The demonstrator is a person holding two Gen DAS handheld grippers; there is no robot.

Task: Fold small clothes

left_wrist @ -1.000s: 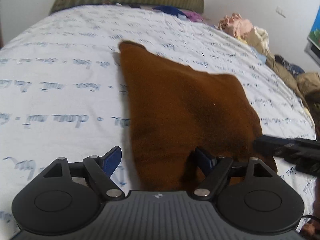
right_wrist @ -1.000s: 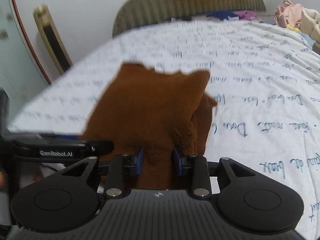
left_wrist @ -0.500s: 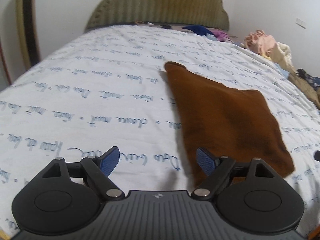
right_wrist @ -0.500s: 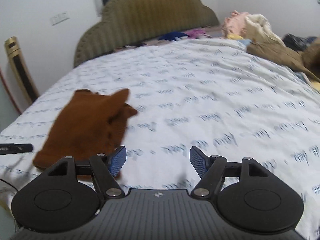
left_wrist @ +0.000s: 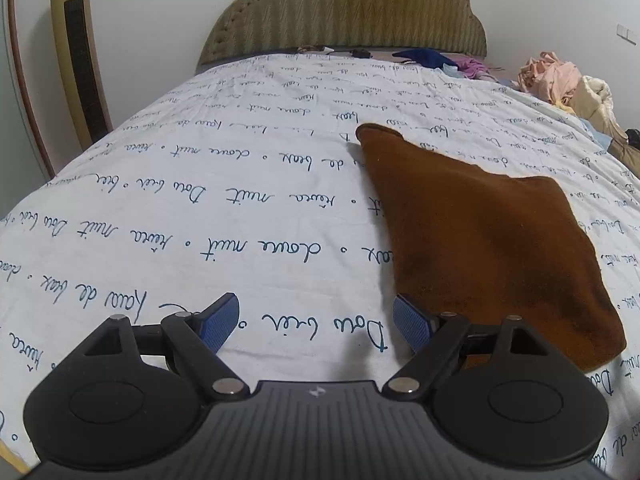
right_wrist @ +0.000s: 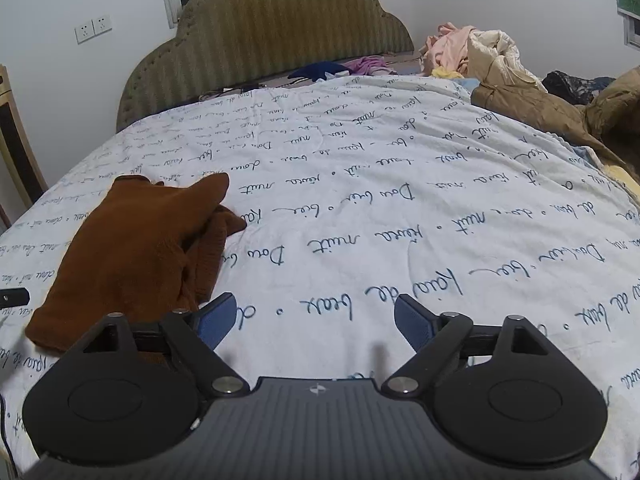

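Note:
A small brown garment (left_wrist: pixel 488 240) lies folded flat on the white bedsheet with blue script (left_wrist: pixel 200 220). In the left wrist view it is to the right of my left gripper (left_wrist: pixel 316 326), which is open and empty just above the sheet. In the right wrist view the brown garment (right_wrist: pixel 136 248) lies to the left of my right gripper (right_wrist: pixel 316 324), which is open and empty over bare sheet (right_wrist: pixel 400 220). The tip of the left gripper (right_wrist: pixel 14 298) shows at the far left edge.
A green padded headboard (left_wrist: pixel 344 8) stands at the far end. A pile of other clothes (right_wrist: pixel 492 60) and a tan coat (right_wrist: pixel 560 112) lie at the bed's far right. Blue and purple clothes (left_wrist: pixel 440 60) sit by the headboard. A gold tower appliance (left_wrist: pixel 76 60) stands left of the bed.
Both grippers have let go of the brown garment and pulled back from it. The right gripper opened and swung right; the left gripper moved left. The garment now lies flat.

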